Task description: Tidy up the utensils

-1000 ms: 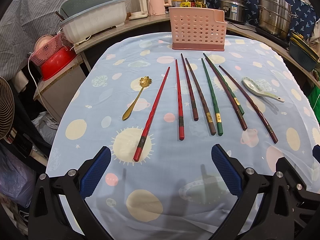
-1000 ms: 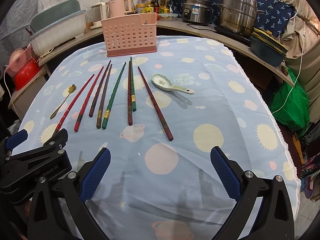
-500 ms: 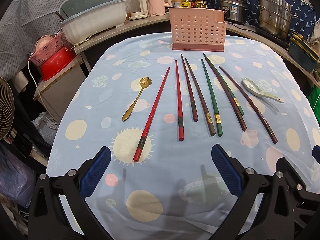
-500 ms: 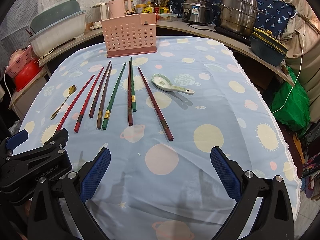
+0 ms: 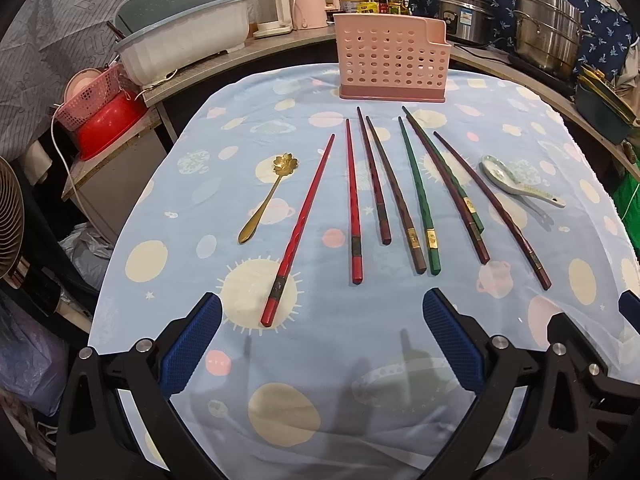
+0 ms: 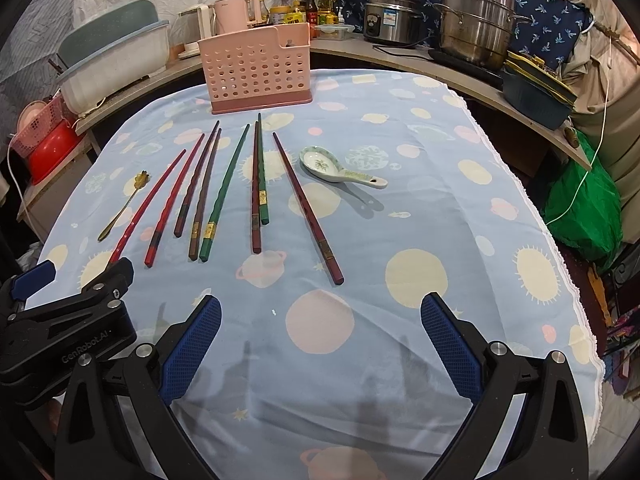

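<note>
left gripper [image 5: 320, 332] and right gripper [image 6: 320, 332] spread wide, empty, above the tablecloth [image 6: 400, 320]; chopsticks [image 5: 356, 204] fanned ahead of the fingertips, pink holder [image 5: 390, 64] beyond.

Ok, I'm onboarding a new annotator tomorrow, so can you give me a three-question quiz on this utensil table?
1. True or false: the pink perforated plastic holder already contains chopsticks.
2. Which utensil lies nearest the table's right edge: A) gold flower-headed metal spoon, B) white ceramic soup spoon, C) green chopstick?
3. Fill in: the left claw and right claw are both ____.

Key: 1 false, nothing shows inside it; 2 B; 3 open, holding nothing.
</note>
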A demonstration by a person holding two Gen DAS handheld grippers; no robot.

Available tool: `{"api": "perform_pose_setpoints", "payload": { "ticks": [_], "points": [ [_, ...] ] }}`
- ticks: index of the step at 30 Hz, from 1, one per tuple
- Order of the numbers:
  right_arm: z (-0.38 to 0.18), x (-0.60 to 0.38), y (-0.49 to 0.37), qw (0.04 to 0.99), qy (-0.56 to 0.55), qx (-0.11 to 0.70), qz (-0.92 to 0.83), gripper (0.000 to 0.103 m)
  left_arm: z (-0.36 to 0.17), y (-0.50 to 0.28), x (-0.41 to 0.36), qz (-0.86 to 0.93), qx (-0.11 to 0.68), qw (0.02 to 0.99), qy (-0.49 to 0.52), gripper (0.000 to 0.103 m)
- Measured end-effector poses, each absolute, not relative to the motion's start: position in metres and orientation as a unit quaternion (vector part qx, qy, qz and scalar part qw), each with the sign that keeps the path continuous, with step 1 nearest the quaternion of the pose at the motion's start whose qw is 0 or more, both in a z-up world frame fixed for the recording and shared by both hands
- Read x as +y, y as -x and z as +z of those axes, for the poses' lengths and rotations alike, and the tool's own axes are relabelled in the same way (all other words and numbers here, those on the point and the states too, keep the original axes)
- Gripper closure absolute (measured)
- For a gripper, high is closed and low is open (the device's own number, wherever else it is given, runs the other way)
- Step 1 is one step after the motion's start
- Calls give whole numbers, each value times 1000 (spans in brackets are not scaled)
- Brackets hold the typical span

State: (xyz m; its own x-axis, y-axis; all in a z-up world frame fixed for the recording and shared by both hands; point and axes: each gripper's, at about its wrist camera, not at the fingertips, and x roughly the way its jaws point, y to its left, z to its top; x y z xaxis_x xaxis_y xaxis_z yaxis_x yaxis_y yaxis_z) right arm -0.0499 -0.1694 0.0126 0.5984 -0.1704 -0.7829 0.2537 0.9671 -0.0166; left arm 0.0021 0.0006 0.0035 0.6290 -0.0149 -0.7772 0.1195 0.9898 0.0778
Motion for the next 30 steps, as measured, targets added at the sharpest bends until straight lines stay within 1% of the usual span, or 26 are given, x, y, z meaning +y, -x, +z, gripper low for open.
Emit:
{"api": "perform_pose_setpoints", "payload": {
  "ticks": [17,30],
  "points": [
    [13,-195,24,890,-56,432,-135,7,3,-35,12,-25,443,895,-47,7],
    [25,-221,-39,894,-68,421,-135,7,10,-96,36,-1,439,898,-32,7]
  ]
}}
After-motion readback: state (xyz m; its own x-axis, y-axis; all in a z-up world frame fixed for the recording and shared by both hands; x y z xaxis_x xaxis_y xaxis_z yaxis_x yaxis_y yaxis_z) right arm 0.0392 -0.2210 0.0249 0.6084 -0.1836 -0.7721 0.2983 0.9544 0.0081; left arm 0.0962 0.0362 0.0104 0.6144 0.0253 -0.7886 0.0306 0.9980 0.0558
